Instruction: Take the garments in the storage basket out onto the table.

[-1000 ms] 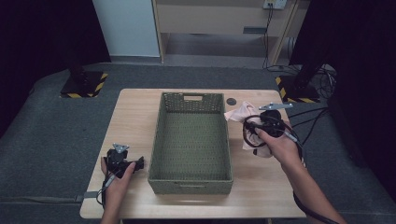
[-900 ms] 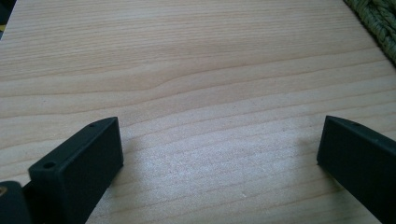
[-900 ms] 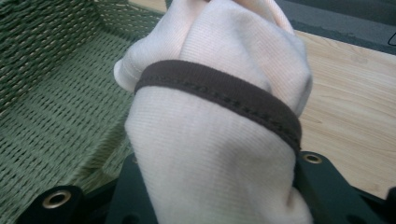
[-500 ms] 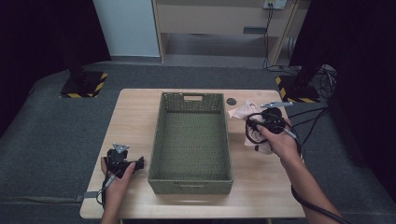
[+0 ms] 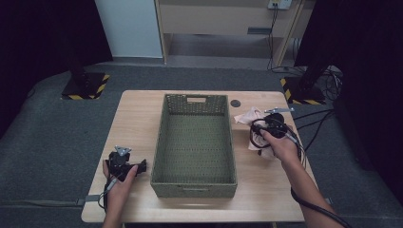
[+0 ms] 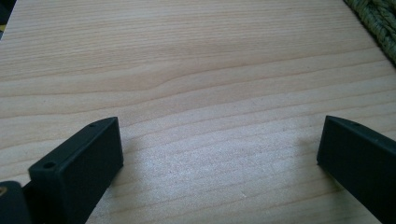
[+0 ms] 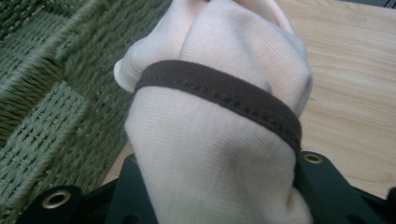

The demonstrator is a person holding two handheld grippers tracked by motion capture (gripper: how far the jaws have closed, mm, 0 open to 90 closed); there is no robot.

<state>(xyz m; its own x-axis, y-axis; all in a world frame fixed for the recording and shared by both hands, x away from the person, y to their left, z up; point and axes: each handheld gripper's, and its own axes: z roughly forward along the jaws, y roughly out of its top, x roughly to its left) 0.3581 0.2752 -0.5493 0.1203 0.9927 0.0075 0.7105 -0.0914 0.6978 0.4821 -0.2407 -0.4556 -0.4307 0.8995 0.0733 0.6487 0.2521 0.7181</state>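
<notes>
A green woven basket point(image 5: 195, 98) stands empty in the middle of the wooden table point(image 5: 138, 114). My right gripper point(image 5: 256, 134) is just off the basket's right wall, shut on a bunched pale pink cloth point(image 5: 247, 116). In the right gripper view the cloth point(image 7: 219, 140), with its dark brown band point(image 7: 224, 91), bulges up between the jaws of that gripper point(image 7: 219, 183), and the basket wall point(image 7: 42, 93) is close on the left. My left gripper point(image 5: 141, 167) rests low on the table by the basket's front left corner. It is open point(image 6: 219, 144) over bare wood.
A small dark round disc point(image 5: 235, 103) lies on the table behind the cloth. Black cables point(image 5: 313, 118) trail off the table's right edge. A corner of the basket point(image 6: 378, 23) shows at the upper right of the left gripper view.
The right gripper has come down toward the table with the cloth in it, staying beside the basket's right wall. The left gripper has not moved.
</notes>
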